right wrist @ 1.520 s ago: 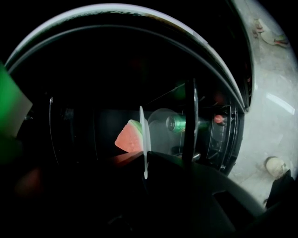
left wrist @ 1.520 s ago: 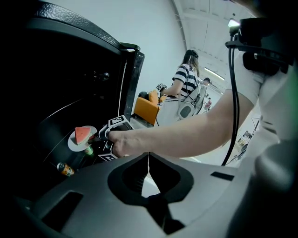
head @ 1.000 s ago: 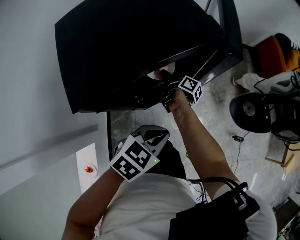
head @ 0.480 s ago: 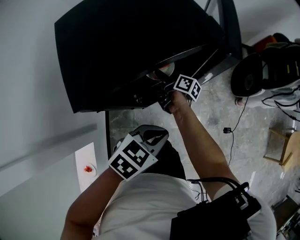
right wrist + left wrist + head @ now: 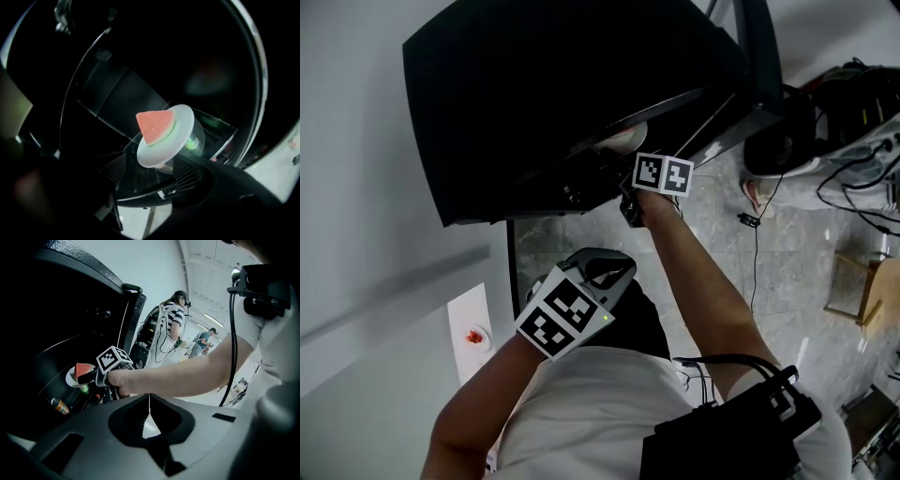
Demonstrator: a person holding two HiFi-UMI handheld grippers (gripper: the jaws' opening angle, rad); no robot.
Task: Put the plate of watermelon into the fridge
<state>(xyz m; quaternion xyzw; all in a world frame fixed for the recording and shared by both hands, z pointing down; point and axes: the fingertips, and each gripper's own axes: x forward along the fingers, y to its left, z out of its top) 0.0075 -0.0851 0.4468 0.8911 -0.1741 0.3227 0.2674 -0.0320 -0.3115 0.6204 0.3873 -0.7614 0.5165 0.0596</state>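
Dark fridge [image 5: 562,103] interior: plate [image 5: 183,123] bearing watermelon [image 5: 154,125] sitting on glass shelf [image 5: 140,187]. Right gripper [image 5: 151,172] jaws, just opening, standing wide at plate's near edge, gripping nothing. Left gripper [image 5: 150,405] hanging back, jaws together, empty.

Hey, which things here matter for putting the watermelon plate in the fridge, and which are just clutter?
Job: plate; watermelon slice on it; black fridge, door open.
Lying about: drink can in the fridge; white dish with red bits; bystander in striped top.
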